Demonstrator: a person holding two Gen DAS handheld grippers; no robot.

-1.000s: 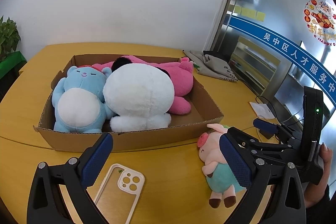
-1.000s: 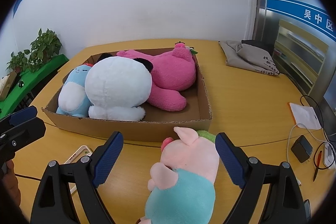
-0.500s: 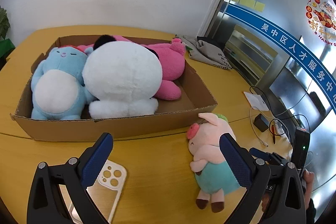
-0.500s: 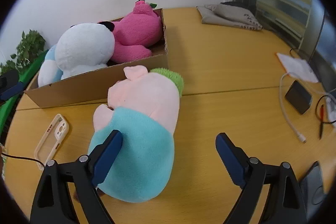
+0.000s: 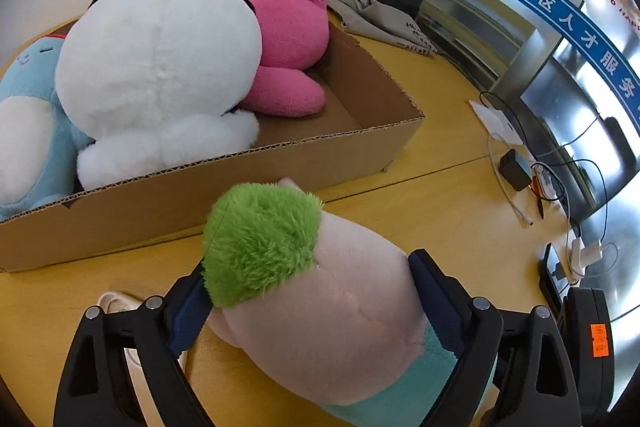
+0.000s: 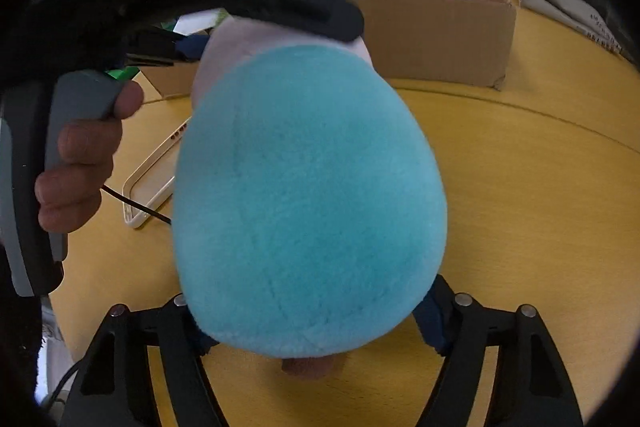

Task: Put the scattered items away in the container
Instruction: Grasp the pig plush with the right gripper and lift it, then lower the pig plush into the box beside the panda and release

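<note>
A folded grey cloth bag (image 5: 384,19) lies far ahead of the left gripper (image 5: 308,283) on the yellow table (image 5: 460,219). To the gripper's right, a black charger (image 5: 514,171), white cable (image 5: 508,195) and paper (image 5: 496,119) sit below a blue-banded glass wall (image 5: 560,27).

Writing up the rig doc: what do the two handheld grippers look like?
Both are black two-finger frames with silver pivot screws and dark blue ribbed pads. The left gripper has a grey handle trailing a thin black cable. The right gripper has an orange sticker on its black body.
</note>
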